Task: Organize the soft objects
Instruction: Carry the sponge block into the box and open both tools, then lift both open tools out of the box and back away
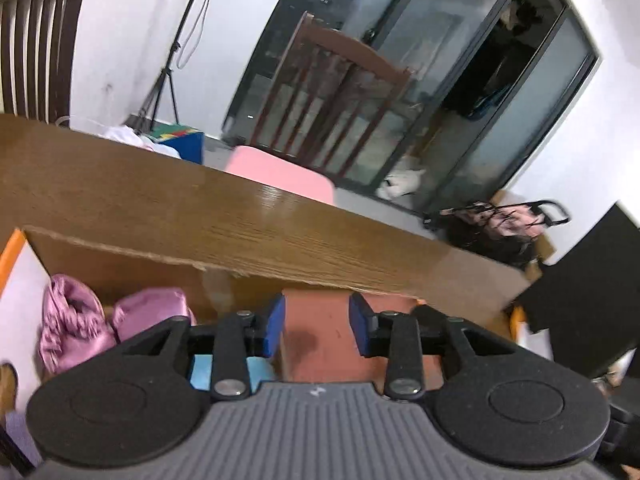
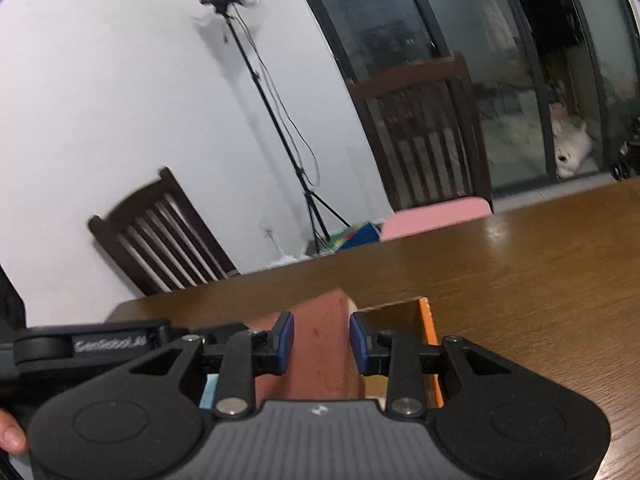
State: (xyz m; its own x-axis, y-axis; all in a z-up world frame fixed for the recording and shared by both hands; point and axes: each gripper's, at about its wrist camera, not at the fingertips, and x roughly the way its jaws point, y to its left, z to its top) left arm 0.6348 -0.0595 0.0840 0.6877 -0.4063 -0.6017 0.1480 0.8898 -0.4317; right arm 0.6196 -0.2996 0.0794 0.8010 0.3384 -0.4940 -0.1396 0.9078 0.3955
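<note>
Left wrist view: the left gripper (image 1: 316,326) shows 2 blue rubbery pads on black jointed links, set against the 2 side faces of a reddish-brown block (image 1: 320,340) with a matte, slightly stained surface and squared edges; the tongs look clamped on it. Just left of the block, below the left pad, lies a light blue flat piece (image 1: 200,372), mostly hidden by the linkage. These sit inside a cardboard box (image 1: 120,256) with a raw, torn corrugated upper edge and an orange-trimmed white flap at the far left. In the box's left part lies a crumpled pink satin cloth (image 1: 80,320), shiny and folded into soft lumps. The box rests on a glossy brown wood-grain table (image 1: 160,192). Beyond it stands a dark slatted wooden chair (image 1: 340,100) with a pink cushion (image 1: 288,172).

Right wrist view: the right gripper (image 2: 322,340) has its blue pads at the sides of the same reddish-brown block (image 2: 316,344), whose end face is paler; whether both pads press it I cannot tell for sure, though they appear closed on it. An orange box edge (image 2: 430,332) runs just right of the right pad. A black tripod (image 2: 280,128) stands by the white wall.
</note>
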